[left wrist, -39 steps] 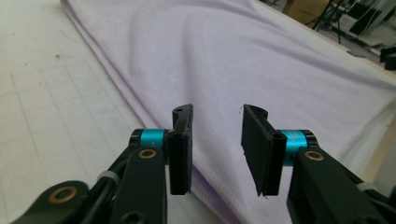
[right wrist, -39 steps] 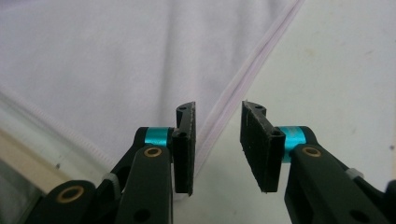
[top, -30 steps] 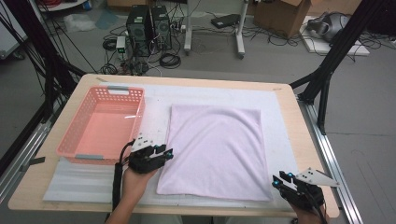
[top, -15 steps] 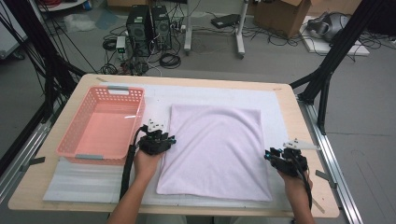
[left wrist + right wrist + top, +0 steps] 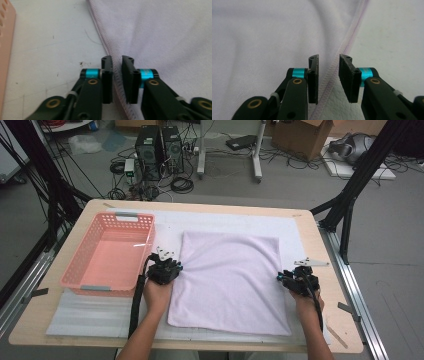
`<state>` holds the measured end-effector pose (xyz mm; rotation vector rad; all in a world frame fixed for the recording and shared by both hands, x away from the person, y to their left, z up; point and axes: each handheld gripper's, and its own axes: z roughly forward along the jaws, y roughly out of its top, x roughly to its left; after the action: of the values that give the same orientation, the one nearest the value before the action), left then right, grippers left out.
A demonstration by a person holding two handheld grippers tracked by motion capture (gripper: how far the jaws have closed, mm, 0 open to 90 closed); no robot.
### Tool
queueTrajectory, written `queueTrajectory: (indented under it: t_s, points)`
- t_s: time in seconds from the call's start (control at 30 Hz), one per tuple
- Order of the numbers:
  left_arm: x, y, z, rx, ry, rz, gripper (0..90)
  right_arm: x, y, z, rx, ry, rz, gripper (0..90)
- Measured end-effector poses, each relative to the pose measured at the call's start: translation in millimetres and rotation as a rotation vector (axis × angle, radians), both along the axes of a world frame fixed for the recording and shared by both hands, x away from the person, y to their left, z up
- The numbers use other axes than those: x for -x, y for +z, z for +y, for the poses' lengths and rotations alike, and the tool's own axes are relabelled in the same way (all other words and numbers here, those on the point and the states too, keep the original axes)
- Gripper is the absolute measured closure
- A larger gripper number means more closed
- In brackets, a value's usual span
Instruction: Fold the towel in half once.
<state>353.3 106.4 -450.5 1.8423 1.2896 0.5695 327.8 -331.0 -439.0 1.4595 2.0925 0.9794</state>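
The light wooden surface [image 5: 320, 250] carries a thin white foam sheet [image 5: 100, 315]. On that sheet, a square pale lilac cloth [image 5: 230, 280] lies between the left hand-held gripper [image 5: 172, 268] and the right hand-held gripper [image 5: 286, 279]; a pink plastic lattice basket [image 5: 107, 255] stands just outside the left one.

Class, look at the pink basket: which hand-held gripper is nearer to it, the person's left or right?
Left. The left hand-held gripper sits between the pink basket and the cloth's left edge; the right hand-held gripper is at the cloth's far edge.

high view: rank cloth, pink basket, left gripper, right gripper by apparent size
1. cloth, largest.
2. pink basket, clearly smaller than the cloth.
3. left gripper and right gripper: both far smaller and look alike, so I won't rank them.
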Motion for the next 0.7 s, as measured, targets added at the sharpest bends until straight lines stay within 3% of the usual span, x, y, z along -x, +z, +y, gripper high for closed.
queueTrajectory:
  t_s: [0.07,0.13,0.17,0.23,0.27,0.37,0.5,0.57,0.63,0.7]
  points:
    - [0.2,0.2,2.4,0.016,-0.004,0.012,69.2,-2.9,-4.2,3.0,0.021,0.009,0.016,73.0]
    - [-0.2,-0.1,4.0,0.031,-0.007,0.018,67.1,-4.0,-4.6,2.7,0.013,0.011,0.013,84.3]
    - [-0.2,-0.2,4.0,0.032,-0.014,0.017,67.1,-4.5,-4.8,2.1,0.020,0.008,0.010,85.7]
    - [0.1,0.1,3.8,0.048,-0.030,0.019,66.2,-2.8,-3.4,1.4,0.081,-0.038,-0.009,86.1]
    - [0.4,0.3,3.7,0.059,-0.041,0.021,65.9,-2.8,-3.7,-0.5,0.070,-0.042,-0.006,85.4]
    - [2.4,3.5,3.8,0.079,-0.071,-0.007,63.2,-1.6,-2.3,-4.0,0.082,-0.051,-0.016,73.6]
    - [4.1,7.3,5.3,0.171,-0.140,-0.038,55.5,9.6,5.4,-15.3,-0.001,-0.037,-0.069,55.8]
    - [6.7,10.0,5.0,0.189,-0.170,-0.059,52.0,19.8,12.0,-18.9,-0.042,0.014,-0.097,50.3]
    - [7.6,11.5,5.1,0.208,-0.184,-0.063,47.8,31.7,17.2,-20.9,-0.042,0.081,-0.139,43.7]
    - [10.9,15.0,4.5,0.253,-0.233,-0.068,46.5,43.4,19.8,-21.6,-0.075,0.136,-0.143,39.2]
